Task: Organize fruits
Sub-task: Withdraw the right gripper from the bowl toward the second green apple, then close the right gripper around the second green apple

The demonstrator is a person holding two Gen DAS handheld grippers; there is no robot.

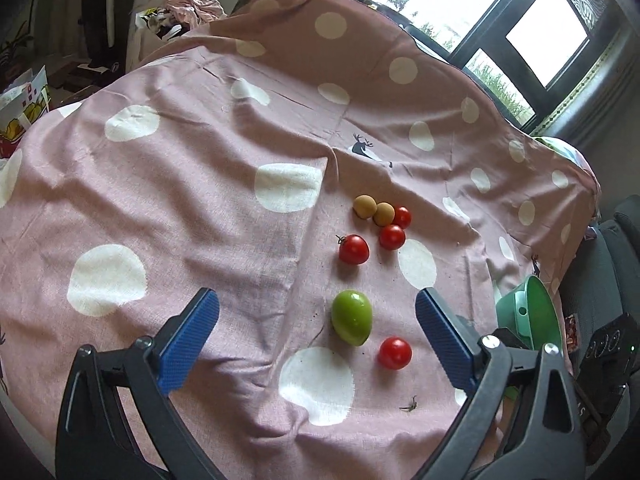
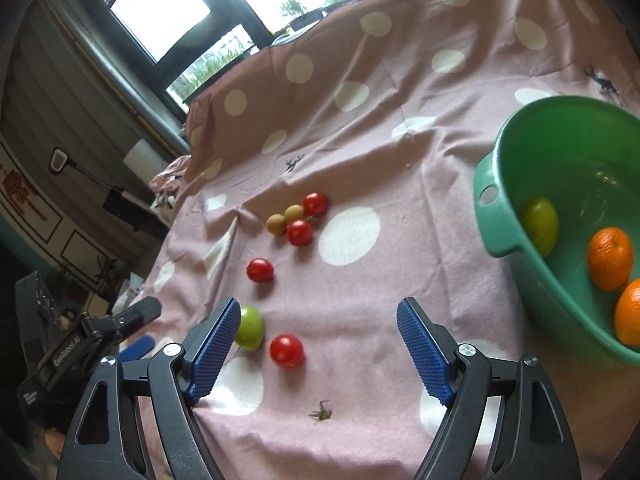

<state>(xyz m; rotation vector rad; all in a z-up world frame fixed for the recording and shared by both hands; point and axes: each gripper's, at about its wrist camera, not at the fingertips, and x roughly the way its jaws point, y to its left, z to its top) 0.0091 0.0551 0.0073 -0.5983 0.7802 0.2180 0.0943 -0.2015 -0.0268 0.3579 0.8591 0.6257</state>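
Both tongs are held spread and empty above the tabletop, which is draped in a pink spotted cloth (image 1: pixel 200 200); nothing is pinched by the left tongs (image 1: pixel 318 326) or the right tongs (image 2: pixel 320 350). Loose fruit is still spread over the middle of the cloth — a green fruit (image 1: pixel 352 317) and a red tomato (image 1: pixel 395 353) lie nearest, between the blue pads in the left view, with another tomato (image 1: pixel 353 249) beyond and a cluster of two tomatoes and two small brown fruits (image 1: pixel 374 210) further toward the far edge. A green basin (image 2: pixel 496 240) stands toward the right edge, and a green fruit and two oranges (image 2: pixel 610 258) are already held in it. The step in hand is judged to be the approach to the next pickup. A descent over one near fruit is called for — with the pads closed gently, since round fruit rolls — then a carry to the basin.
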